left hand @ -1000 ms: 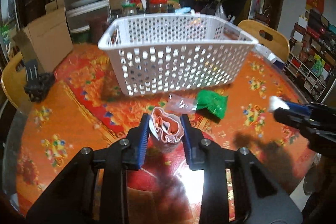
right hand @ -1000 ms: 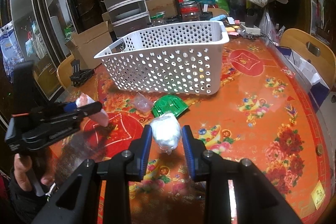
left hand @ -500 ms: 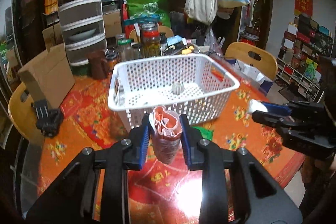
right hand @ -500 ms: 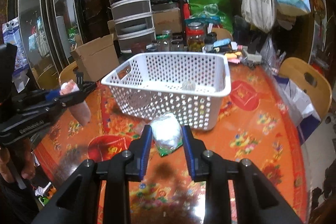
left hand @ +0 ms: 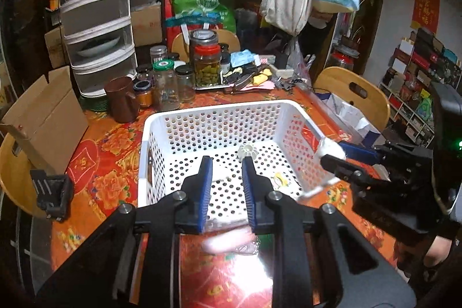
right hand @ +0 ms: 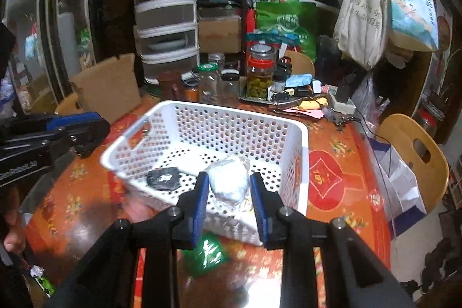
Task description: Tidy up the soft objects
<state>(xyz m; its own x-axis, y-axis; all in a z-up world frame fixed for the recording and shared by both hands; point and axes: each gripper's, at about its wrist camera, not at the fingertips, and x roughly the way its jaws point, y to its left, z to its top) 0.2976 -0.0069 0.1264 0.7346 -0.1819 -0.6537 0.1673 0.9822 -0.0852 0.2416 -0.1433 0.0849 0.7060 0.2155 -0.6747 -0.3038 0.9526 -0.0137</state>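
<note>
A white perforated basket (left hand: 161,123) (right hand: 300,163) stands on the red floral table. My left gripper (left hand: 226,186) is open and empty over the basket's near side. A blurred pink soft packet (left hand: 228,243) (right hand: 138,210) is below it, by the basket's near wall. My right gripper (right hand: 229,195) holds a white soft bundle (right hand: 229,181) over the basket's right edge; it also shows in the left wrist view (left hand: 330,147). A dark pouch (right hand: 163,178) and small items (left hand: 247,152) lie inside the basket.
A green packet (right hand: 206,253) lies on the table in front of the basket. Glass jars (left hand: 206,62), a brown cup (left hand: 121,98), a cardboard box (left hand: 43,120) and stacked drawers (left hand: 95,13) crowd the far side. A wooden chair (right hand: 413,152) stands at the right.
Both grippers rose and moved over the basket. My left gripper opened and let go of the pink packet, which now drops below it. The right still holds the white bundle.
</note>
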